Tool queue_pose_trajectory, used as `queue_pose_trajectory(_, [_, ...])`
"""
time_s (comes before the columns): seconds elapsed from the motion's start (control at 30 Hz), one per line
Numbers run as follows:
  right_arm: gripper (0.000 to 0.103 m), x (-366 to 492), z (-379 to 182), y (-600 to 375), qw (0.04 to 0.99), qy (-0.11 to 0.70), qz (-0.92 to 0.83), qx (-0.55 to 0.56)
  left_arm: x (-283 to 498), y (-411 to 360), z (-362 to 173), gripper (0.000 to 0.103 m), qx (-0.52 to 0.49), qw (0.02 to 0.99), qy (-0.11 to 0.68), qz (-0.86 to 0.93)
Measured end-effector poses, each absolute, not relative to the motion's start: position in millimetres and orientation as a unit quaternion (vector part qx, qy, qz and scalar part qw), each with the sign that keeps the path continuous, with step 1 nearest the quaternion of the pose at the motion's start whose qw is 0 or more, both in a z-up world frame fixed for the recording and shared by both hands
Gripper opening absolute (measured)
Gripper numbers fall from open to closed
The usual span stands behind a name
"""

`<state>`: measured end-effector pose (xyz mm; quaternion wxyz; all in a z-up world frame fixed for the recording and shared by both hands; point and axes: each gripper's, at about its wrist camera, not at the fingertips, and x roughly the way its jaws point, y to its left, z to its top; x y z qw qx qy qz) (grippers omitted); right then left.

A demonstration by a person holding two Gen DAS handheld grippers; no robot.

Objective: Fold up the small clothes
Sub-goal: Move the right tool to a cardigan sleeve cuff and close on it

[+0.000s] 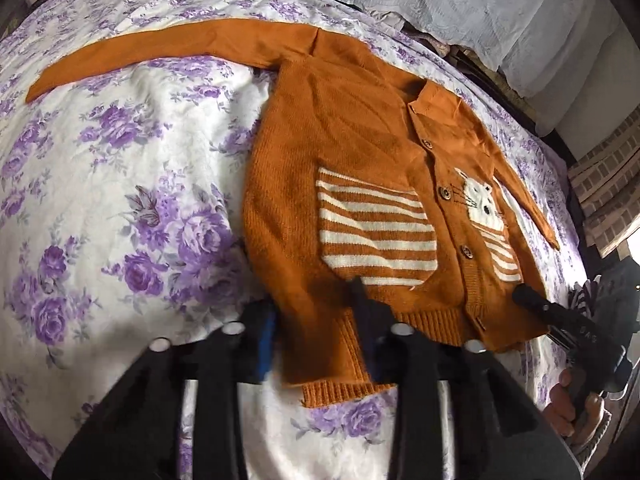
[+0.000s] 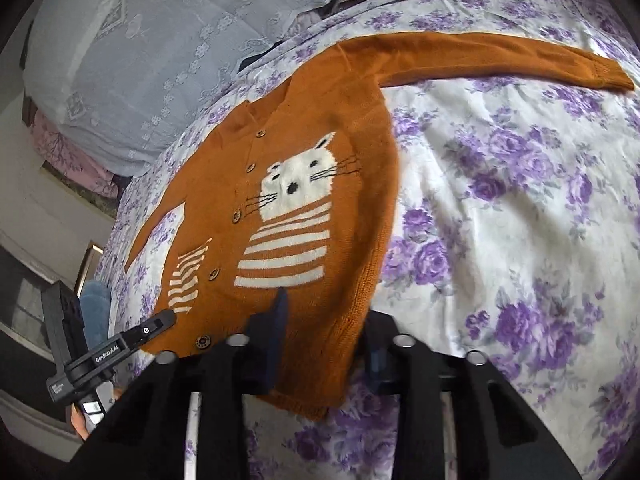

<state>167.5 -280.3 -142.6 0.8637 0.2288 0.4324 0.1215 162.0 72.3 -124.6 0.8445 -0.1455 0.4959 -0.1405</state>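
Cardigan (image 1: 360,184), orange with a striped cat front, lies flat and buttoned on the floral bedspread (image 1: 120,200), sleeves outstretched, bare sheet either side; left gripper (image 1: 316,312) and right gripper (image 2: 324,320) straddle its hem corners, jaws spread.

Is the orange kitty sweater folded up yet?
No. The sweater lies spread flat on the bedsheet, both sleeves stretched out.

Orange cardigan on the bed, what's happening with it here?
A person holding a gripper in each hand is working at the hem of the orange cat cardigan, which lies face up and buttoned on the floral bedspread, both sleeves spread out. The left gripper and right gripper each straddle a bottom corner with jaws open. No fold is made yet.
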Motion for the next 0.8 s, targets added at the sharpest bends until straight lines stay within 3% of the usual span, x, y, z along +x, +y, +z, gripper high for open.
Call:
queue_pose_trajectory(0.23, [0.006,142.8,-138.4,-293.7,0.873,0.435,0.114,0.188,132.5,77.2,-116.4,0.004,-0.129,0.850,0.486,-0.157])
queue_pose_trajectory(0.33, [0.011,138.1,-145.6,-296.1,0.873,0.441,0.116,0.174,135.9,77.0,-130.3,0.007,-0.127,0.843,0.501,-0.149])
queue_pose_trajectory(0.4, [0.034,130.8,-129.7,-306.0,0.880,0.429,0.102,0.176,135.3,83.0,-118.7,0.016,-0.130,0.845,0.498,-0.146])
queue_pose_trajectory(0.43, [0.036,124.7,-118.1,-314.0,0.895,0.402,0.082,0.173,132.8,87.9,-109.5,0.020,-0.130,0.852,0.487,-0.141])
queue_pose_trajectory(0.5, [0.036,123.5,-96.4,-319.4,0.916,0.369,0.061,0.147,129.5,97.3,-85.2,0.044,-0.109,0.881,0.448,-0.108])
queue_pose_trajectory(0.53, [0.036,130.3,-89.2,-318.6,0.918,0.365,0.070,0.140,131.4,98.1,-75.9,0.048,-0.099,0.890,0.433,-0.098])
queue_pose_trajectory(0.67, [0.035,168.9,-85.3,-292.8,0.910,0.374,0.117,0.134,165.3,73.8,-58.6,0.056,-0.076,0.892,0.427,-0.129])
queue_pose_trajectory(0.8, [0.031,206.9,-128.4,-282.2,0.879,0.444,0.110,0.133,206.0,39.3,-111.7,0.060,-0.018,0.856,0.503,-0.117])
